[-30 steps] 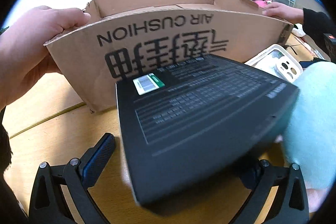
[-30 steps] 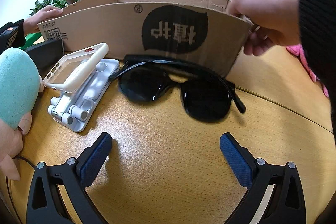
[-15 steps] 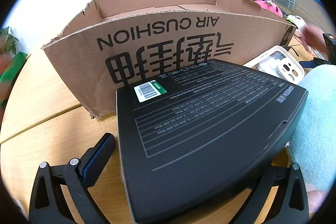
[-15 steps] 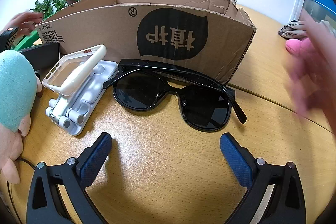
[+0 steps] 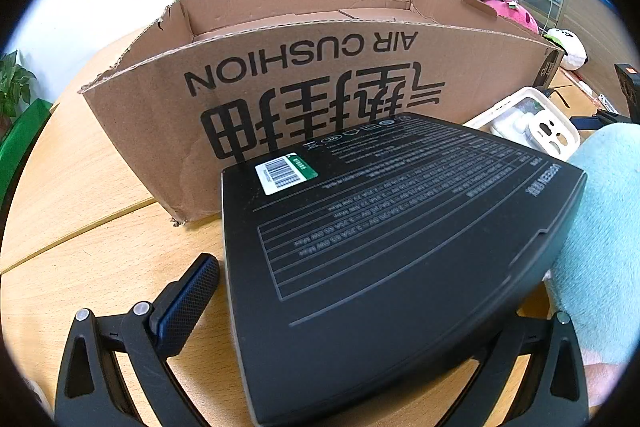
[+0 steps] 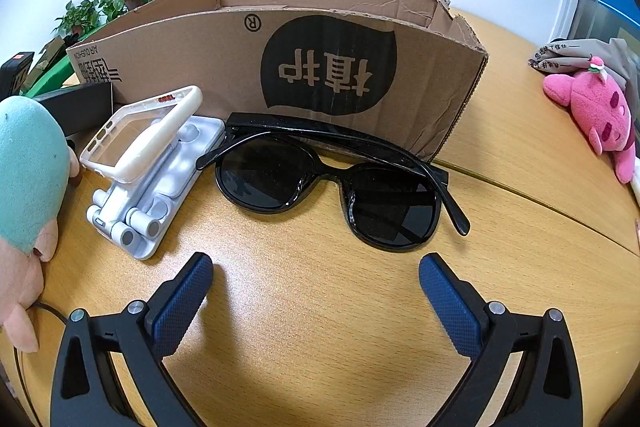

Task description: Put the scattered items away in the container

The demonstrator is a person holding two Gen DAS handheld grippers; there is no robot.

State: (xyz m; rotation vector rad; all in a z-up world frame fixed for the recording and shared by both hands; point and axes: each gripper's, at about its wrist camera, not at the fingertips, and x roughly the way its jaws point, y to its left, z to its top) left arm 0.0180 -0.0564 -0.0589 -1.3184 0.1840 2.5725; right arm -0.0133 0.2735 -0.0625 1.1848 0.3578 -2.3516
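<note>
Open brown cardboard box (image 6: 320,67) stands at 12 o'clock; folded black sunglasses (image 6: 332,183) lie before it, white phone case (image 6: 144,135) on grey stand (image 6: 152,195) at 10, flat black carton (image 5: 380,247).

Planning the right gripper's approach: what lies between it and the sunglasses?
Nothing: in the right wrist view only bare wooden table separates the open right gripper from the sunglasses.
</note>
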